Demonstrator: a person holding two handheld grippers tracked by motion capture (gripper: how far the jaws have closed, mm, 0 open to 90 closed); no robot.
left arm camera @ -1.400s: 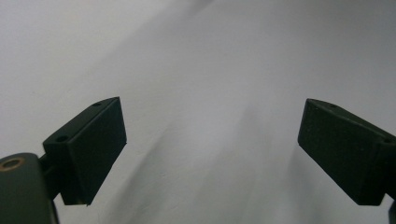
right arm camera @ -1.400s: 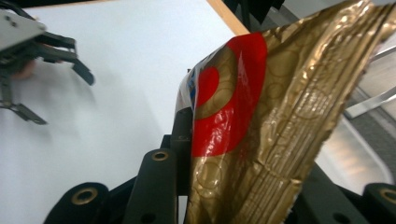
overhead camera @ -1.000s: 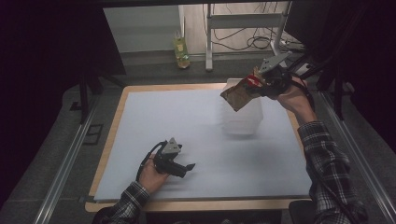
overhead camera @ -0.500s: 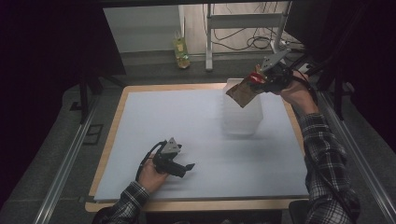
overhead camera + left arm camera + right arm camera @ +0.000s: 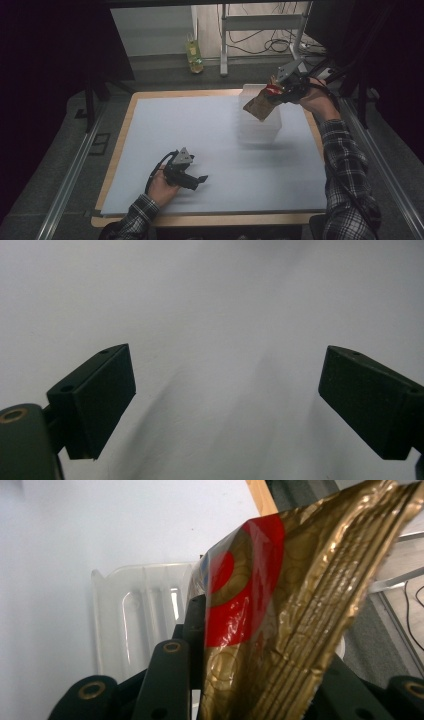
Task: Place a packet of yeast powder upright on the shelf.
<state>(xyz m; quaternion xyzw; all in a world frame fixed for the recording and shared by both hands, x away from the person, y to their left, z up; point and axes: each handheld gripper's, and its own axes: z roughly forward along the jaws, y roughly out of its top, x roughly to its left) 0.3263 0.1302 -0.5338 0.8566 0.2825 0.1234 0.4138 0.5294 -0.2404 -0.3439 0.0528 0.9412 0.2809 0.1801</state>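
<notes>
Above the clear bin (image 5: 260, 120), right gripper (image 5: 274, 91) grips gold packet (image 5: 261, 104) (creased).

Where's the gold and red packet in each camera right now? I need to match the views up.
High view: the gold and red packet hangs from the right gripper, upper right, above the clear plastic bin.
Left gripper view: not in it; open jaws over the pale mat.
Right gripper view: the packet rises centre-right, clamped between the jaws.
Shared landmark: the clear plastic bin, behind the packet to its left in the right gripper view.
</notes>
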